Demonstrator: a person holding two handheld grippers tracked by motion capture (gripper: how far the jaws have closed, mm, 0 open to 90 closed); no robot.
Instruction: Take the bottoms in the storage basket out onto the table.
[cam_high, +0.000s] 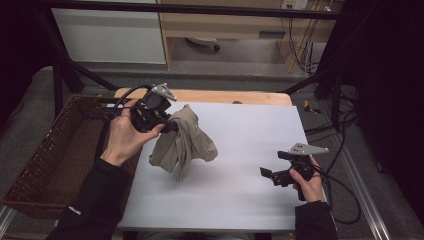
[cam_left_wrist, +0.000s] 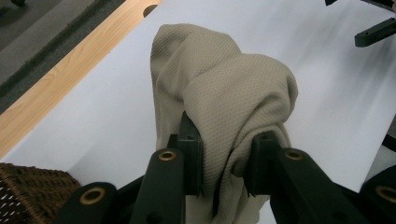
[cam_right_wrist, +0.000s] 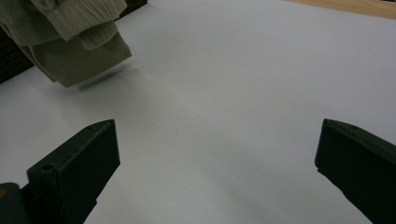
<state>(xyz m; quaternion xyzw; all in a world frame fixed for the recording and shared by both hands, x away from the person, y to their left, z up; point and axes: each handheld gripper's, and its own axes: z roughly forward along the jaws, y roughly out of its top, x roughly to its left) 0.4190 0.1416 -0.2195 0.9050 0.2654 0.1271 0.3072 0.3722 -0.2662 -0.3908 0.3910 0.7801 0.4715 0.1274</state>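
While the left gripper (cam_left_wrist: 224, 163) pinches the beige cloth (cam_high: 182, 142), it droops limply below. Soft, light; grab bunched folds. Right gripper (cam_right_wrist: 217, 163) gapes wide, empty.

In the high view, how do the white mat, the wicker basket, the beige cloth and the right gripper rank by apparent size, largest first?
1. white mat
2. wicker basket
3. beige cloth
4. right gripper

The basket is partly hidden by the person's left arm, yet it clearly looks larger than the cloth.

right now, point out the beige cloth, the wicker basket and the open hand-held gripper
beige cloth (cam_high: 182, 142), high view, middle of the hanging bundle
wicker basket (cam_high: 47, 150), high view, its woven wall
right hand-held gripper (cam_right_wrist: 217, 170), right gripper view, midway between fingertips
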